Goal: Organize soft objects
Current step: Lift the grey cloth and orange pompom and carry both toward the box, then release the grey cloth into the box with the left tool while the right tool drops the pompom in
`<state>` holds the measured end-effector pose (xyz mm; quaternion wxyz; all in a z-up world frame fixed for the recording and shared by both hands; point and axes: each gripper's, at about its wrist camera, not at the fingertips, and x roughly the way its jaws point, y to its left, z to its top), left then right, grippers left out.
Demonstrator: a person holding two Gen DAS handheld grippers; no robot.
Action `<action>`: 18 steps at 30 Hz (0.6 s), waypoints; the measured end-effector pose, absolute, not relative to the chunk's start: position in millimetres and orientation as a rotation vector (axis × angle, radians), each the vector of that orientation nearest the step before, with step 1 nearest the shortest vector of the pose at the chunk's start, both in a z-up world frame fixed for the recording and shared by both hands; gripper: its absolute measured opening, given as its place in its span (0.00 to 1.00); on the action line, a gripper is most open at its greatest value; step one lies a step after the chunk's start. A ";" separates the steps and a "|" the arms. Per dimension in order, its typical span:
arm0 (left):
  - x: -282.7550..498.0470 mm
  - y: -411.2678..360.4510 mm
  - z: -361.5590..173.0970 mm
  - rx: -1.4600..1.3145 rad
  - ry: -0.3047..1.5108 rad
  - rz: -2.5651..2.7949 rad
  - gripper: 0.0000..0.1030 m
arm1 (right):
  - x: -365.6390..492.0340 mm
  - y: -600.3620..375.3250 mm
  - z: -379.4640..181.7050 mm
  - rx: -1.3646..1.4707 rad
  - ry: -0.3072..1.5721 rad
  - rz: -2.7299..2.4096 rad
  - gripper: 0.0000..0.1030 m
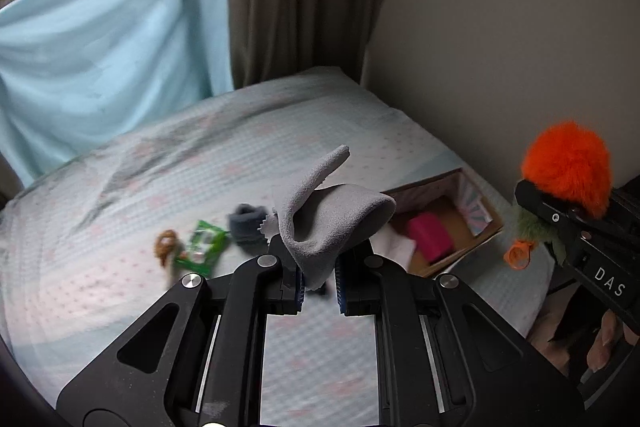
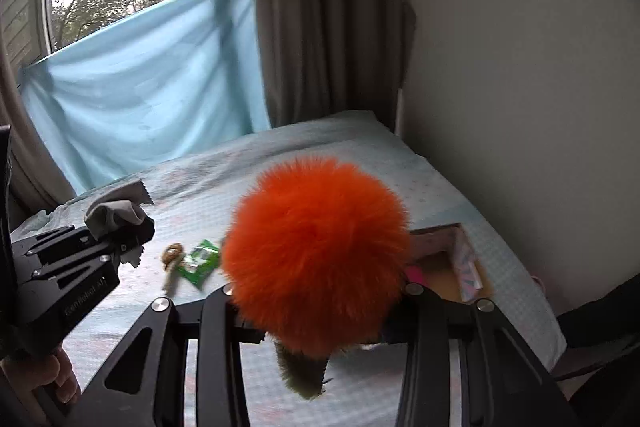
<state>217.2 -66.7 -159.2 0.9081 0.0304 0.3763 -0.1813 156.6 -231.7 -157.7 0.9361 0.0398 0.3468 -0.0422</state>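
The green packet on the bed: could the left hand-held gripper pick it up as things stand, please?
Probably not yet. The left hand-held gripper is shut on a grey cloth and held above the bed. Nothing covers the green packet, so the way looks free once the cloth is put down.

A bright orange pompom [image 2: 316, 255] with an olive-green tuft at its base is seen at the centre of the right wrist view, and a plain grey cloth [image 1: 328, 223] at the centre of the left wrist view. The bedsheet [image 1: 120, 299] is shown as pale blue with small pink dots, and on it a green-and-white packet [image 1: 202, 242], a dark blue-grey item [image 1: 246, 225] and a brown cardboard box [image 1: 452, 227] holding a magenta block [image 1: 430, 237] are seen. A light blue sheet [image 2: 152, 99] and grey-brown curtains [image 2: 320, 15] are seen in the upper part of the frame.
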 end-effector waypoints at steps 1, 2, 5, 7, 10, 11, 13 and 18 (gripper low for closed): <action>218.0 -77.9 -160.7 0.069 0.788 -0.368 0.10 | 158.2 -240.1 -158.4 0.082 0.712 -0.085 0.35; 222.0 -93.5 -164.2 0.068 0.811 -0.361 0.10 | 160.8 -256.6 -160.1 0.081 0.720 -0.082 0.35; 233.2 -127.8 -175.9 0.055 0.851 -0.360 0.10 | 168.9 -290.2 -165.9 0.073 0.751 -0.080 0.35; 238.9 -148.5 -185.9 0.055 0.878 -0.361 0.10 | 177.9 -313.3 -172.5 0.063 0.772 -0.079 0.35; 248.8 -182.1 -206.7 0.038 0.926 -0.377 0.10 | 189.5 -339.5 -185.1 0.069 0.801 -0.082 0.35; 251.3 -195.8 -214.5 0.039 0.943 -0.383 0.10 | 194.1 -348.9 -192.0 0.075 0.816 -0.085 0.35; 255.7 -218.1 -229.3 0.048 0.978 -0.395 0.10 | 200.0 -361.8 -204.4 0.087 0.843 -0.085 0.35; 269.3 -248.3 -273.6 0.045 1.101 -0.409 0.10 | 216.1 -387.2 -240.7 0.105 0.947 -0.067 0.35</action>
